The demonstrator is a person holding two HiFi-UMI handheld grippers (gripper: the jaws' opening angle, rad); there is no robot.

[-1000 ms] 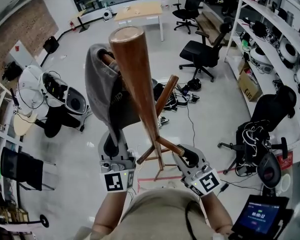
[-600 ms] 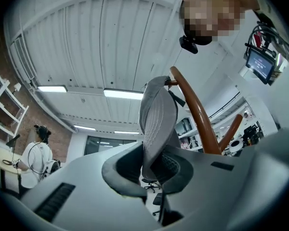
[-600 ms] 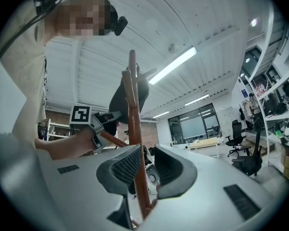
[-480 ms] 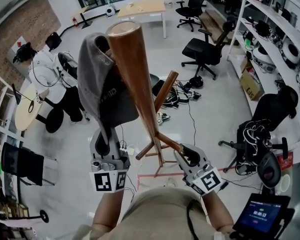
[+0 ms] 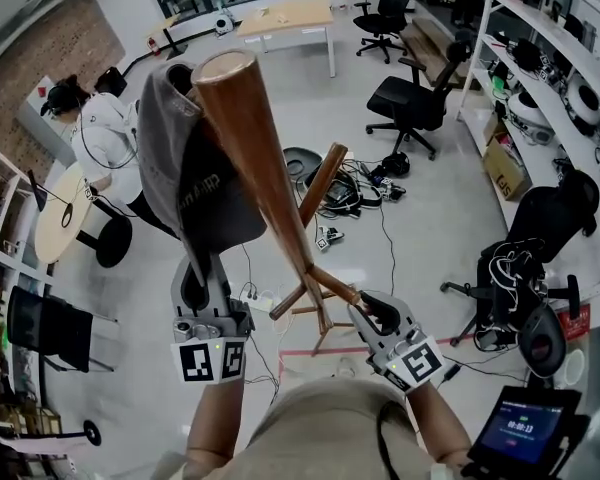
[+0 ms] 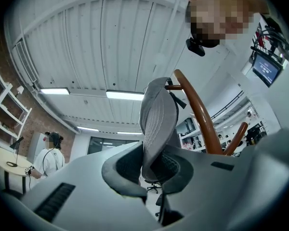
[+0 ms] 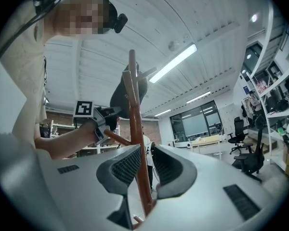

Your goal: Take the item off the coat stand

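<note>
Only the left gripper view showed the left hand-held gripper [image 6: 151, 170] with its pads pinched shut on the grey cap's [image 6: 156, 124] stitched brim. The head view showed the cap draped over the coat stand's [image 5: 255, 158] top, left of the pole and directly above that gripper. The right hand-held gripper [image 5: 372, 310] clamped the stand's lower peg [image 5: 335, 286].

Bright, even light from ceiling strip lights [image 6: 120, 95]; soft shadows, slight sheen on coat stand [image 5: 255, 168]. Heavy fisheye bend, dark vignette at gripper-view edges.
</note>
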